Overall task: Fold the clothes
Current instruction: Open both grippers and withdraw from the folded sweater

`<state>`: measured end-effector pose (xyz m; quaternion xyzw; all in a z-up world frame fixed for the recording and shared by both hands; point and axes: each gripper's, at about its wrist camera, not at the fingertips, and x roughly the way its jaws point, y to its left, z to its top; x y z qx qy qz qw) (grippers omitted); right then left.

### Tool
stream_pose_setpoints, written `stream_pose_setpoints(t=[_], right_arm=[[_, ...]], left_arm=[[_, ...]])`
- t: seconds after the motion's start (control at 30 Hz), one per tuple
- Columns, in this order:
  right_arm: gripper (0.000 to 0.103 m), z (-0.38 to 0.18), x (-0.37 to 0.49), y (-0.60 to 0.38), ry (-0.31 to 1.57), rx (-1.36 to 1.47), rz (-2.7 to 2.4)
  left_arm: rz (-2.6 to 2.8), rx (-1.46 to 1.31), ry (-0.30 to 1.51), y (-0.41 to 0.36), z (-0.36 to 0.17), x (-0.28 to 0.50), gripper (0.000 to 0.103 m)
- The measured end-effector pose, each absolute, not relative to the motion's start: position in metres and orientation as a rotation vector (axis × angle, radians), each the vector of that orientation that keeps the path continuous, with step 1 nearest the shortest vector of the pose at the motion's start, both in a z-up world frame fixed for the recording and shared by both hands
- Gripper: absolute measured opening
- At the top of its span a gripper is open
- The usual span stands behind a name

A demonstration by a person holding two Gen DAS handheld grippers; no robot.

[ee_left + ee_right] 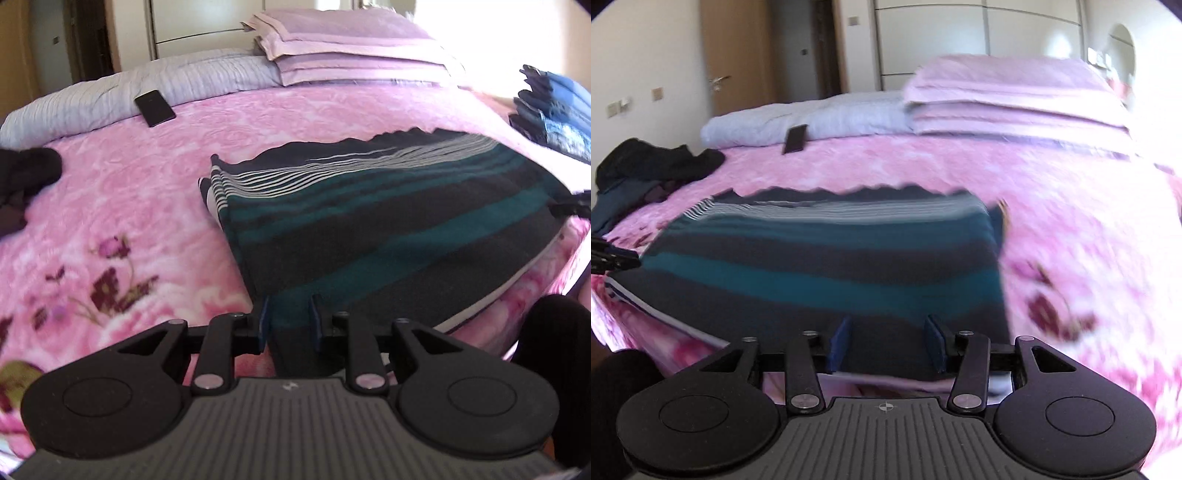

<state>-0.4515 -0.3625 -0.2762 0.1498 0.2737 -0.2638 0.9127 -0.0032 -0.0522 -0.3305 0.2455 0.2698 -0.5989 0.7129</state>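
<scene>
Grippers sit at the near edge of the striped garment (388, 229), folded flat on the pink floral bedspread (122, 206). Left gripper (290, 321): jaws narrow, garment's near edge between the blue pads (263, 325), contact unclear. Right gripper (886, 345): jaws about half wide, over the same edge, not pinching. Fabric is knit-looking, teal and charcoal bands, thin white stripes and a wavy edge at the far side. Left of it, crumpled dark clothes (657, 162). Right, stacked blue folded items (554, 110). Farther back, black phone (155, 108) leaning on a grey ribbed quilt (110, 92), and folded lilac bedding (343, 48).
</scene>
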Motion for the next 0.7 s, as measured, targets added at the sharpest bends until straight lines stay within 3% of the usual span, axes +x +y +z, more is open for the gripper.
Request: stream_pose_setpoints(t=[0.47, 0.6, 0.7], right_arm=[[0.048, -0.256, -0.461, -0.335, 0.627, 0.220, -0.597], [0.069, -0.240, -0.425, -0.290, 0.607, 0.050, -0.453], [0.069, -0.237, -0.385, -0.246, 0.606, -0.120, -0.288]], left_arm=[[-1.298, 0.651, 0.530, -0.024, -0.313, -0.008, 0.022], [-1.322, 0.700, 0.450, -0.006, -0.305, -0.007, 0.029], [-1.358, 0.803, 0.331, 0.007, -0.306, -0.006, 0.032]])
